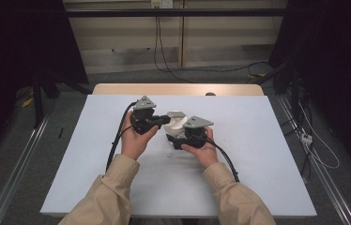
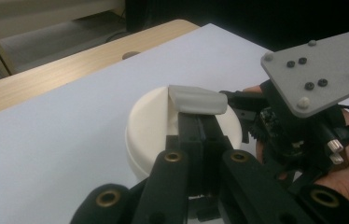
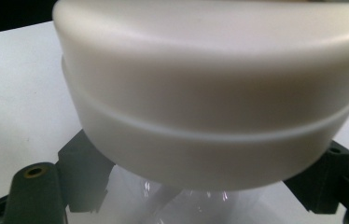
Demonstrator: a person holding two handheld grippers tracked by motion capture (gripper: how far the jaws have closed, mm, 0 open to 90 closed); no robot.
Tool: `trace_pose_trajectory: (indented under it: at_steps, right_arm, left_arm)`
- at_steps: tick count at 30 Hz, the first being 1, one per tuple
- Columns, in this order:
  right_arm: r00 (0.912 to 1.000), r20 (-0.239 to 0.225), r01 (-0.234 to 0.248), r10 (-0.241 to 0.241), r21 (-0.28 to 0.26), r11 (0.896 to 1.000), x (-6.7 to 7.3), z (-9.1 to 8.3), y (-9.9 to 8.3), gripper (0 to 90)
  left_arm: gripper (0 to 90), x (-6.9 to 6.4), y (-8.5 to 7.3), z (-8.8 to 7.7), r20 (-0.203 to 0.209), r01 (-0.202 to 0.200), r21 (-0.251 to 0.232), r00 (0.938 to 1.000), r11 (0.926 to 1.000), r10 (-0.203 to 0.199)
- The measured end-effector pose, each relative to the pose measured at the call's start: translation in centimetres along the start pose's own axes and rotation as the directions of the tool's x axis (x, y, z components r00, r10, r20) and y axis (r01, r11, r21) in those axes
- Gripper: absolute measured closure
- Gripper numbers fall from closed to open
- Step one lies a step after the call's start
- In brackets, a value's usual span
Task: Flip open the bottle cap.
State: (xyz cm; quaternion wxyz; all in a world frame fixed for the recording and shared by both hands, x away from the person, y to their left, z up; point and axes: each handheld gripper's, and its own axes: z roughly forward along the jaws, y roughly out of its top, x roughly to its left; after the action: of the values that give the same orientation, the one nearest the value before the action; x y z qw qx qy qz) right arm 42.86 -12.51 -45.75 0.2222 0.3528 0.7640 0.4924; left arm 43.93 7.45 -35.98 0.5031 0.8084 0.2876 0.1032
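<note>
- Your left claw (image 2: 199, 122) has its two black jaws pressed together, pinching the grey flip tab (image 2: 197, 99) that stands up from the top of the white round lid (image 2: 151, 126).
- In the high view that left claw (image 1: 162, 120) reaches in from the left, its tip meeting the lid (image 1: 178, 124) at the tab (image 1: 175, 114).
- Your right claw (image 3: 200, 186) sits spread wide, one jaw at each side of the white lid (image 3: 210, 93), which looms right in front of its camera; the jaws lie against or just beside the body under the lid, but you cannot tell from here whether they are actually clamped on it.
- Beneath the lid in the right gripper view there is a clear, glossy container body (image 3: 186, 205), blurred.
- In the high view your right claw (image 1: 177, 140) is below and to the right of the lid, with its grey plate above your right hand (image 1: 202, 150).
- Your left hand (image 1: 135, 138) wraps its gripper just left of the lid; both hands are close together.
- The lidded container stands near the middle of the white worktop (image 1: 258, 154), slightly toward the far side.
- A wooden edge (image 1: 178, 89) of the worktop shows beyond the white surface.
</note>
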Motion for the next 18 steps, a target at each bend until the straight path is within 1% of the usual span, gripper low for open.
trace_pose_trajectory:
  at_steps: [2, 3, 6, 7, 8, 11, 13, 16, 18]
  right_arm:
    - [1.0000, 0.000, 0.001, -0.001, 0.000, 1.000, -0.01, 0.00, 0.00, 19.0]
    - [1.0000, 0.000, 0.001, -0.001, 0.001, 1.000, 0.00, 0.00, 0.00, 19.0]
    - [1.0000, 0.000, 0.000, 0.000, -0.001, 1.000, -0.01, 0.01, -0.01, 19.0]
    - [1.0000, -0.001, 0.000, 0.000, -0.001, 1.000, -0.03, 0.02, -0.01, 19.0]
    - [1.0000, -0.001, 0.001, -0.001, 0.000, 1.000, -0.03, 0.02, -0.01, 19.0]
    - [1.0000, -0.002, -0.001, 0.001, 0.001, 1.000, -0.02, 0.02, -0.01, 19.0]
    - [1.0000, -0.002, -0.001, 0.001, 0.001, 1.000, -0.02, 0.02, -0.02, 19.0]
    - [1.0000, -0.002, -0.001, 0.001, 0.001, 1.000, -0.03, 0.03, -0.02, 19.0]
    - [1.0000, -0.002, -0.001, 0.001, 0.001, 1.000, -0.03, 0.03, -0.02, 19.0]
  left_arm:
    - [90.0, -0.03, 0.13, 0.08, 0.002, 0.005, 0.001, 1.0000, 1.0000, -0.005]
    - [90.0, 0.00, 0.22, 0.13, 0.001, -0.002, 0.003, 1.0000, 1.0000, 0.002]
    - [90.0, -0.01, 0.37, 0.31, -0.001, -0.003, 0.007, 1.0000, 1.0000, 0.003]
    - [90.0, -0.02, 0.38, 0.40, 0.001, 0.005, 0.000, 1.0000, 1.0000, -0.005]
    - [90.0, 0.00, 0.46, 0.41, 0.001, 0.003, 0.008, 1.0000, 1.0000, -0.003]
    - [90.0, -0.05, 0.63, 0.55, -0.001, 0.000, 0.005, 1.0000, 1.0000, 0.000]
    - [90.0, -0.02, 0.74, 0.60, 0.000, -0.010, 0.009, 1.0000, 0.9999, 0.010]
    - [90.0, -0.12, 0.86, 0.82, 0.005, -0.004, 0.002, 1.0000, 1.0000, 0.004]
    - [90.0, -0.11, 0.97, 0.91, 0.005, -0.008, 0.005, 1.0000, 1.0000, 0.008]
